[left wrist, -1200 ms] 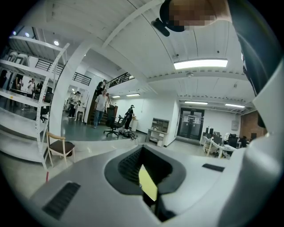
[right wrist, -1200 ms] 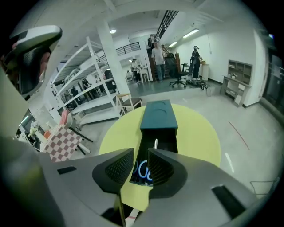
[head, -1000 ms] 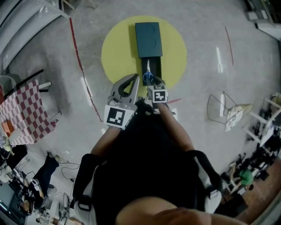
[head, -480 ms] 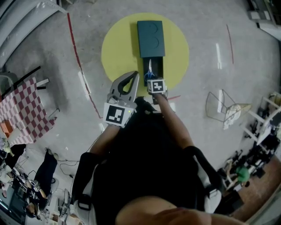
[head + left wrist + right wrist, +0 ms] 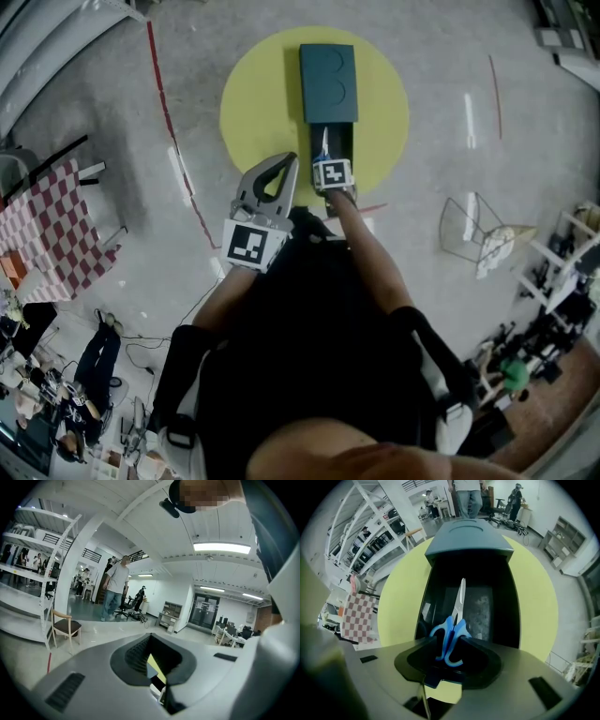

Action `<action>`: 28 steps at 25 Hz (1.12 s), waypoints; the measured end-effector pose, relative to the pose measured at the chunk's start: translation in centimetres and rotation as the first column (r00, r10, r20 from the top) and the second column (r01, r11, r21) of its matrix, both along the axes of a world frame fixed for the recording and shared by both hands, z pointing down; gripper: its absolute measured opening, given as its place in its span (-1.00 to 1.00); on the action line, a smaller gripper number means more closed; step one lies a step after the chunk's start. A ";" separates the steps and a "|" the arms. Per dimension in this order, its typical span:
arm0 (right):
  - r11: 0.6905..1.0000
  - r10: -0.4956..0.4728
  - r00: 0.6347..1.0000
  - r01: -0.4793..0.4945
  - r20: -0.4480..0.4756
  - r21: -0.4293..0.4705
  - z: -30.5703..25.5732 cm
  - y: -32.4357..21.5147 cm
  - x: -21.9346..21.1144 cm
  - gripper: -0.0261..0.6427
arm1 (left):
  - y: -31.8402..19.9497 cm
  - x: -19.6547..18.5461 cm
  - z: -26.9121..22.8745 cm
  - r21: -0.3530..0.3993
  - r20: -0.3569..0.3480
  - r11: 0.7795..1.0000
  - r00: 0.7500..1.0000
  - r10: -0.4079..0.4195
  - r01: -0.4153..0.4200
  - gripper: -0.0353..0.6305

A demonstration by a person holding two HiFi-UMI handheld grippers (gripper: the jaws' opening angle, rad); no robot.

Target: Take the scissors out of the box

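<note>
While our left gripper [image 5: 284, 161] hangs clenched on nothing at eight o'clock of the box [image 5: 469, 538], our right gripper [image 5: 449, 645] grips the blue handles of the scissors [image 5: 461, 597] — blades pointing to twelve o'clock, lying inside the open box on the yellow disc [image 5: 396, 606].
</note>
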State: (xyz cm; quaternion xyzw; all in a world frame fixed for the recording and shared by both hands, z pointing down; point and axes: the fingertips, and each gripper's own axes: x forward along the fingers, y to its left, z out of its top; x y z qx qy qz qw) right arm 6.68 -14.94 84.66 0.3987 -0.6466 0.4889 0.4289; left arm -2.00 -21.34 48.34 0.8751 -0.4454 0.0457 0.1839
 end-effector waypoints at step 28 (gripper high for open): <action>0.998 0.056 0.998 -0.055 -0.026 0.015 -0.9 -0.7 2.0 -0.68 | 1.5 0.5 -0.4 0.013 0.002 1.000 1.000 -0.018 0.018 -0.94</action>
